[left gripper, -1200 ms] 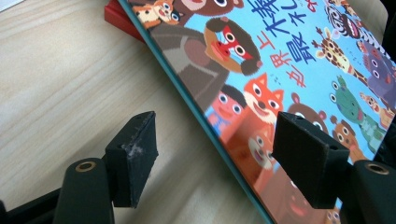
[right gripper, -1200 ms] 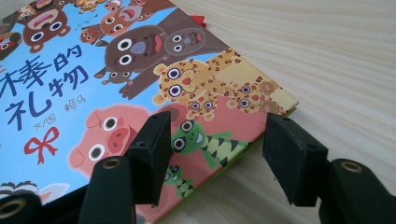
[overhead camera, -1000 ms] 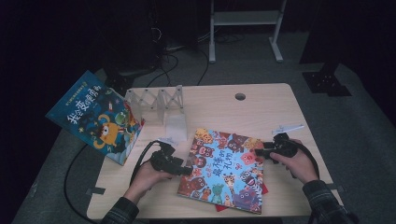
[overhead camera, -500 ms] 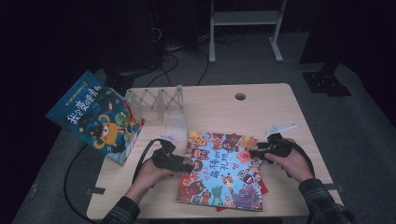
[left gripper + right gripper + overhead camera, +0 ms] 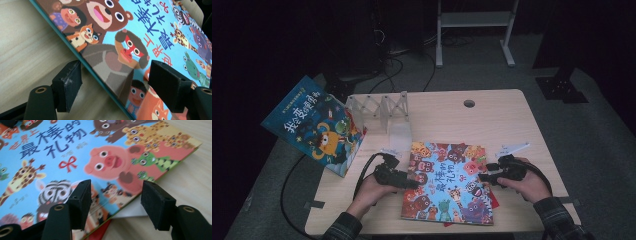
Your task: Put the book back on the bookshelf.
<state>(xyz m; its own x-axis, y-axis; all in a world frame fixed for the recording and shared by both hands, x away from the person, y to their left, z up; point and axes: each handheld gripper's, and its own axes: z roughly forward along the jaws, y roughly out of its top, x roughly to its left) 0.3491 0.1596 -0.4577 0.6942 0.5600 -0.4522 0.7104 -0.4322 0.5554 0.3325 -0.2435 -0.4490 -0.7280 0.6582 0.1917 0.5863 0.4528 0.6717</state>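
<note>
A colourful animal picture book point(image 5: 447, 182) lies flat on the table in front of the person. My left gripper point(image 5: 409, 181) is at the book's left edge. In the left gripper view it point(image 5: 115, 75) is open, and the teal spine edge of the book point(image 5: 140, 42) runs between the two pads. My right gripper point(image 5: 484, 176) is at the book's right edge. In the right gripper view it point(image 5: 116, 195) is open around that edge of the book point(image 5: 75, 152). Something red point(image 5: 100, 233) and a white sheet point(image 5: 130, 213) stick out from under the book.
A blue picture book point(image 5: 314, 125) leans at the table's left edge, beside a clear zigzag rack point(image 5: 379, 107). A small white slip point(image 5: 512, 148) lies behind the right hand. The wooden table point(image 5: 512, 120) has a cable hole point(image 5: 469, 103). A metal stand point(image 5: 472, 20) is behind it.
The right gripper has moved left and nearer, onto the book's right edge. The left gripper has edged right to the spine. The book has hardly shifted.
</note>
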